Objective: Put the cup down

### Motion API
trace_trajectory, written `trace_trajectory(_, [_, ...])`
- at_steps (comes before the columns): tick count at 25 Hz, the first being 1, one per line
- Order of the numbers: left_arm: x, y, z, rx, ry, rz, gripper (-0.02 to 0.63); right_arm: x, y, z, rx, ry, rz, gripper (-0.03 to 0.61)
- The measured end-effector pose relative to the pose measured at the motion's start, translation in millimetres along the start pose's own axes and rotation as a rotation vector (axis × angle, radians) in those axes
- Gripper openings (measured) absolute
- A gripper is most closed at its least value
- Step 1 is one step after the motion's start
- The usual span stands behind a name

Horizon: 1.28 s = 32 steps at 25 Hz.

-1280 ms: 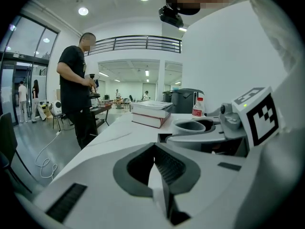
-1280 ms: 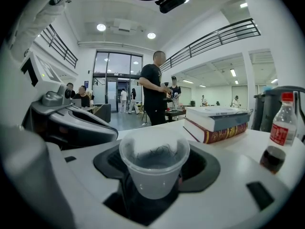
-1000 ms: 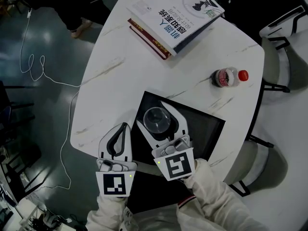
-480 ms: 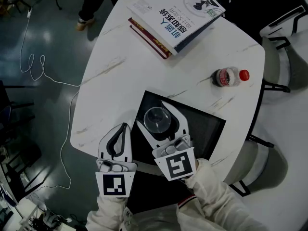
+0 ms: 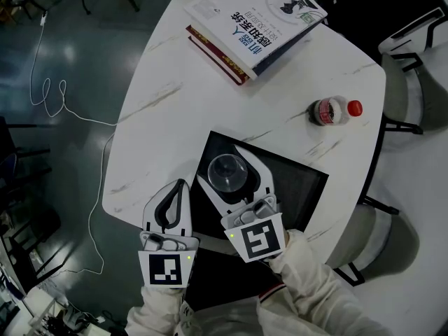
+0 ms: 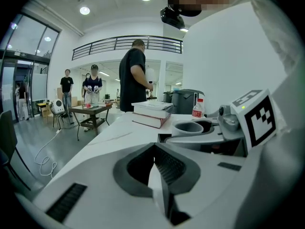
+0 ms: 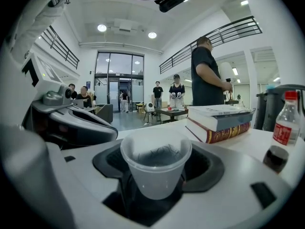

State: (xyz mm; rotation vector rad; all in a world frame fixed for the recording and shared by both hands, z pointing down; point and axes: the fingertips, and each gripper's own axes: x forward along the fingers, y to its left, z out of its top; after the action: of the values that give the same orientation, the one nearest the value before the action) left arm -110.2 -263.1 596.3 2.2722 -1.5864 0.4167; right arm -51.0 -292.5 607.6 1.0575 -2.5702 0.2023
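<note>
Clear plastic cup (image 7: 156, 168), upright on black mat (image 5: 301, 180), loose between right gripper (image 5: 218, 163) jaws just eased wide. Left gripper (image 5: 180, 186) closed, empty. Hazard: a jaw tip clipping the cup on withdrawal toward 6 o'clock, toppling it.

Table (image 5: 175, 117): 2 books (image 5: 252, 23) stacked at far edge; bottle (image 5: 332, 112) upright at right, apart from books; mat (image 5: 301, 187) at near edge; cup (image 5: 227, 173) on mat's left part; cable (image 5: 49, 96) on floor (image 5: 42, 166), left of table.
</note>
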Motion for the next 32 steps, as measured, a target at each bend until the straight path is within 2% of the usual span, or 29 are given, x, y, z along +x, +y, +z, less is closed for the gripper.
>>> trace_trajectory(9, [-1, 1, 4, -0.005, -0.013, 0.003, 0.011, -1, 0, 1, 0.014, -0.012, 0.030, 0.364])
trace_trajectory(19, [-9, 3, 3, 0.037, 0.003, -0.002, 0.011, -12, 2, 2, 0.017, -0.009, 0.035, 0.367])
trace_trajectory(23, [-17, 3, 7, 0.020, -0.013, 0.001, 0.011, -20, 1, 4, -0.002, -0.002, -0.002, 0.367])
trace_trajectory(29, [-36, 8, 12, 0.084, -0.009, -0.008, 0.011, -39, -2, 17, -0.016, -0.034, -0.061, 0.367])
trace_trajectory(32, [-45, 5, 23, 0.077, -0.038, -0.015, 0.011, -49, 0, 28, -0.030, -0.051, -0.087, 0.367])
